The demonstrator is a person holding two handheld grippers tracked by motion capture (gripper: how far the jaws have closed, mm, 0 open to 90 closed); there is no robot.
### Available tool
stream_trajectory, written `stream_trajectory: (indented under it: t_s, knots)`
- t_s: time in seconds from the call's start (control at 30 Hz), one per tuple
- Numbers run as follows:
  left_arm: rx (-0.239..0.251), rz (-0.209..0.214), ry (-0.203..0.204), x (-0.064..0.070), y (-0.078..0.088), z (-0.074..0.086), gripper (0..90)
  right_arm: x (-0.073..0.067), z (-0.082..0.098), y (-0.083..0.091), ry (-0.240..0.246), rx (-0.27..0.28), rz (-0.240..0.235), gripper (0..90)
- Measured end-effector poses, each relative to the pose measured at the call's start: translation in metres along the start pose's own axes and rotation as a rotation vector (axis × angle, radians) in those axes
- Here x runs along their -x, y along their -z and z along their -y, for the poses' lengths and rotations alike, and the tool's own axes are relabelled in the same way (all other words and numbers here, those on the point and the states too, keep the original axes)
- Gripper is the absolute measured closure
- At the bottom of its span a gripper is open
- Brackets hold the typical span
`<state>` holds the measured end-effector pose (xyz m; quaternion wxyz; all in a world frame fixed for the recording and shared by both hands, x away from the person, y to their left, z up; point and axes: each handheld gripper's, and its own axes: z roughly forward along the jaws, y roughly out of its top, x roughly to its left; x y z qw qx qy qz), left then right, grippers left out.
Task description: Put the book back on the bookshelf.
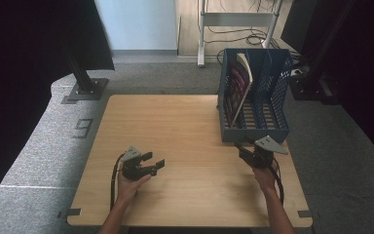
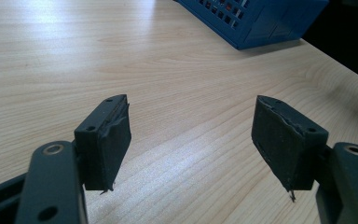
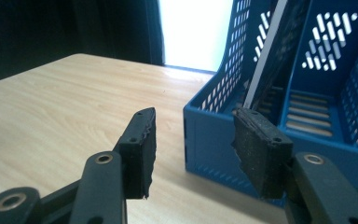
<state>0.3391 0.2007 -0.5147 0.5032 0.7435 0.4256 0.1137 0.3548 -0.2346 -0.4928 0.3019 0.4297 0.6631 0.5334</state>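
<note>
A blue slotted file rack point(image 1: 255, 92) stands at the far right of the wooden table point(image 1: 175, 122), with a dark-covered book point(image 1: 238, 87) leaning in its left compartment. In the right gripper view the rack's front corner point(image 3: 209, 140) rises just beyond my jaws, and the book point(image 3: 270, 60) tilts inside. My right gripper point(image 1: 243, 152) hovers in front of the rack's near edge, open and empty point(image 3: 193, 149). My left gripper point(image 1: 153, 163) rests low over the table's near left part, open with nothing between its pads point(image 2: 191, 144). The rack's corner point(image 2: 256, 23) lies far ahead of it.
Grey carpet surrounds the table. Black stand bases point(image 1: 85, 87) sit beyond the far left corner, and a white frame with cables point(image 1: 238, 29) stands behind the rack. Bare wood stretches across the middle and left of the table.
</note>
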Motion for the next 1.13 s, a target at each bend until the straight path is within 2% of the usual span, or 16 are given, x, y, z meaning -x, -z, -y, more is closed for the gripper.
stream_trajectory:
  t_s: [0.27,0.4,0.7,1.13]
  knots:
    - [-0.003,0.0,-0.001,0.001,-0.001,0.001,28.2,-0.002,0.017,0.008,-0.01,-0.044,-0.021,48.1]
    - [-0.007,0.003,0.0,0.001,-0.001,0.001,28.1,-0.004,0.024,0.01,0.001,-0.075,-0.031,48.0]
    - [-0.002,0.003,-0.003,0.003,0.002,0.001,28.0,-0.009,0.036,0.008,0.009,-0.123,-0.048,47.6]
    - [-0.011,-0.005,-0.005,0.003,0.0,0.003,27.8,-0.008,0.035,0.008,0.007,-0.121,-0.045,47.0]
